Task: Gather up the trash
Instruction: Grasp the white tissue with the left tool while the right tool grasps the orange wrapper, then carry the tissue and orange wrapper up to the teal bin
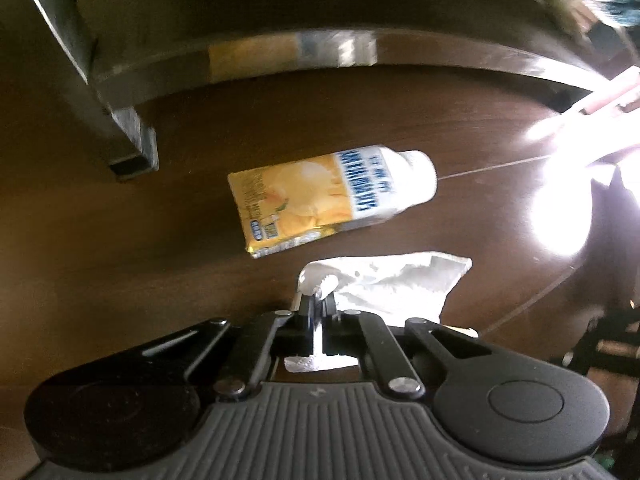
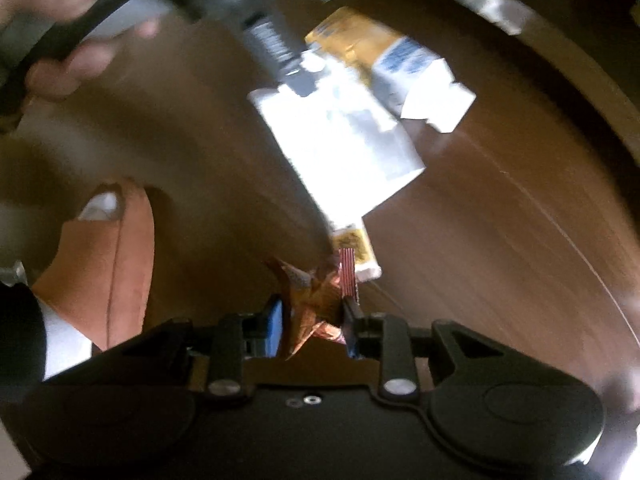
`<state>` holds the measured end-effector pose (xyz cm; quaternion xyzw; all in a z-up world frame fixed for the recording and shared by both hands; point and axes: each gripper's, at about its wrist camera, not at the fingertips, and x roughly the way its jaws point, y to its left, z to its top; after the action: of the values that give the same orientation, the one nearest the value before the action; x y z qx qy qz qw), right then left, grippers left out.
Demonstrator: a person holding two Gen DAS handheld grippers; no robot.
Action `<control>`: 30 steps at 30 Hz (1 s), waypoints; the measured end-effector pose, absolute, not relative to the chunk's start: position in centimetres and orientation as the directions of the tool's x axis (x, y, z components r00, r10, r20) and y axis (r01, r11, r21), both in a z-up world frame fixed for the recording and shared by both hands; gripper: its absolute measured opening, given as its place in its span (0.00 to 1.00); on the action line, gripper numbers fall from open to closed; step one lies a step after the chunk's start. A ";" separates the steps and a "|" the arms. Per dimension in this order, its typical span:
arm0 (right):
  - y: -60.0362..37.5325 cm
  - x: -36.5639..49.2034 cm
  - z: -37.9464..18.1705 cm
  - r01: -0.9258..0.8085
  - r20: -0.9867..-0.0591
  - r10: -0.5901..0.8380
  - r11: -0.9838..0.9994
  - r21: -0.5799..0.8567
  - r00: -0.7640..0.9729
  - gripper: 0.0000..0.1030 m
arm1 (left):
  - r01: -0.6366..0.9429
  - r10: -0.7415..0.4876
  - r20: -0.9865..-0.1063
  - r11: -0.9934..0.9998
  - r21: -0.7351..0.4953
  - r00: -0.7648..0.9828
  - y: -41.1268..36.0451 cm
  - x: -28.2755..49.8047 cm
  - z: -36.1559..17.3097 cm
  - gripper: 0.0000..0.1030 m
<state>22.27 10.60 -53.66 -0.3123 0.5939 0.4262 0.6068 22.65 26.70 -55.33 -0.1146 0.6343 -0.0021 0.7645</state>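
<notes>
Pinching a white paper napkin (image 1: 400, 284), the left gripper (image 1: 318, 300) sits at the bottom middle of the left wrist view with its jaws pressed tight together on one corner of the paper. The rest of the napkin spreads out to the right over the brown wooden floor (image 1: 120, 240). Just above it in the picture lies a yellow and white chip bag (image 1: 328, 196), flat on the floor and not touching the napkin. A grey metal leg (image 1: 80, 80) comes down in the upper left, and a curved metal rail (image 1: 360, 52) runs across the top. In the right wrist view, which is blurry, the right gripper (image 2: 312, 312) is at the bottom middle — its jaws are part way closed and clamped on a crumpled orange wrapper (image 2: 312, 300). Above that the white napkin shows again, hanging from the other gripper's dark tip, and the chip bag lies behind it near the top. A small yellow packet (image 2: 356, 248) lies just past the orange wrapper. A person's hand (image 2: 60, 52) shows in the upper left, and an orange-brown shoe (image 2: 104, 264) sits at the left edge.
</notes>
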 end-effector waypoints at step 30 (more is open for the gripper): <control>-3.5 21.0 -12.5 -0.724 -0.777 0.435 0.688 -0.039 0.455 0.28 | 0.130 -0.116 -0.803 0.990 -0.049 0.585 13.8 21.1 -14.6 0.02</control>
<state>20.95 -3.45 -12.52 -0.1858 0.3887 0.3482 0.8326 21.10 13.83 -14.58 0.0073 0.4503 -0.0691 0.8901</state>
